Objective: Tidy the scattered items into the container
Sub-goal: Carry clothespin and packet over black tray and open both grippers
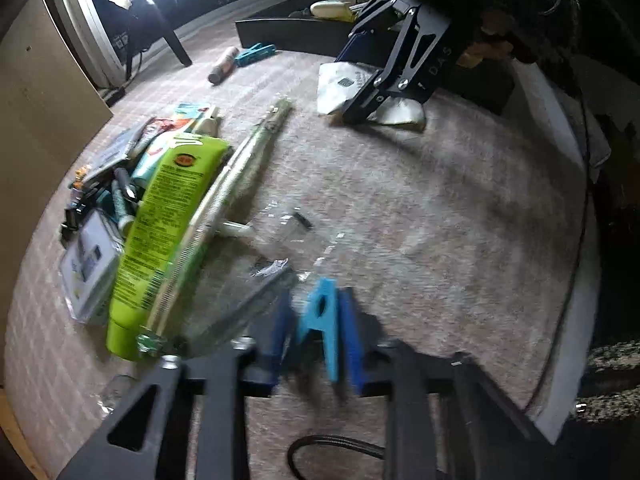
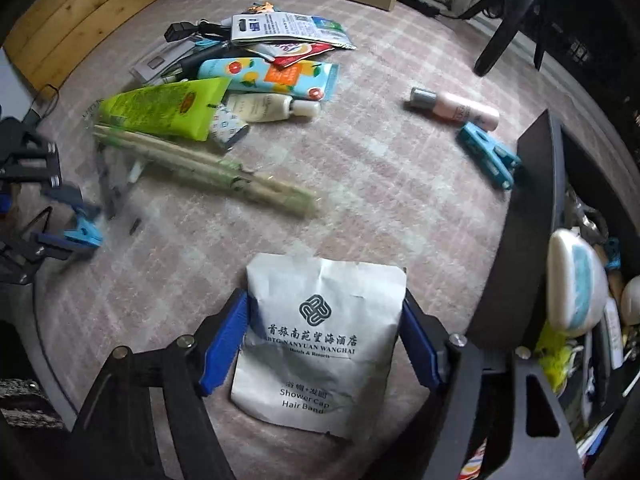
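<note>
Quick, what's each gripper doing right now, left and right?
Left gripper: shut on a light blue clothespin.
Right gripper: open, straddling the white shower cap packet, not yet gripping.

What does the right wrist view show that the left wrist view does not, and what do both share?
Only the right wrist view shows the print on the shower cap packet between the right tongs' open blue pads, and inside the black container.

Only the left wrist view shows the left tongs closed on the light blue clip from close up.

Both show the green tube, the wrapped chopsticks, the pink bottle and the teal clip.
</note>
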Action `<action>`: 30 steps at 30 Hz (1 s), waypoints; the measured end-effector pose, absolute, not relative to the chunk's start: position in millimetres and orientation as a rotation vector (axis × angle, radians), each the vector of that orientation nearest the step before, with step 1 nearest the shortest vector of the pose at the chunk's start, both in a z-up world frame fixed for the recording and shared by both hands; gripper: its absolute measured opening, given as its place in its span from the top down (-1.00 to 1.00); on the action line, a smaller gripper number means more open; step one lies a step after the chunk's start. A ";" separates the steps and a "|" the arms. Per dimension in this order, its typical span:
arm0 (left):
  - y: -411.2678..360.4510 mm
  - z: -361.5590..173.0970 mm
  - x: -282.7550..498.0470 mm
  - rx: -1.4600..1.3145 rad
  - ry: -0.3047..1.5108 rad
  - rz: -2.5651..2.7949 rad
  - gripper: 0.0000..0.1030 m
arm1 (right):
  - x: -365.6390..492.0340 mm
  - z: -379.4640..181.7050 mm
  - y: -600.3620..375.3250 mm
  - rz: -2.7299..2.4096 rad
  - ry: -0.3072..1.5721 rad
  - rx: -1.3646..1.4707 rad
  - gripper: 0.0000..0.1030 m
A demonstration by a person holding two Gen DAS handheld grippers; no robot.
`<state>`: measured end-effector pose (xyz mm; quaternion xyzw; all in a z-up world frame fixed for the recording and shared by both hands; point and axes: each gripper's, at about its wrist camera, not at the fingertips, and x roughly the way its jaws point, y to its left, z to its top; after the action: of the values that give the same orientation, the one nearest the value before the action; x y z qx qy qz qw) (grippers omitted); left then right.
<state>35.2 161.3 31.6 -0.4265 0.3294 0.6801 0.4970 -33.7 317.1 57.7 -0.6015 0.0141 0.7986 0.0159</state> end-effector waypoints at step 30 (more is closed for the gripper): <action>212.7 121.5 19.5 -0.912 0.479 1.853 0.67 | 62.4 171.4 338.7 2.559 0.469 -1.137 -0.16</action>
<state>19.5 212.7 121.5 -0.3754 0.1970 0.7626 0.4886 62.4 338.7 171.4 -0.3960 0.1634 0.8910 0.1504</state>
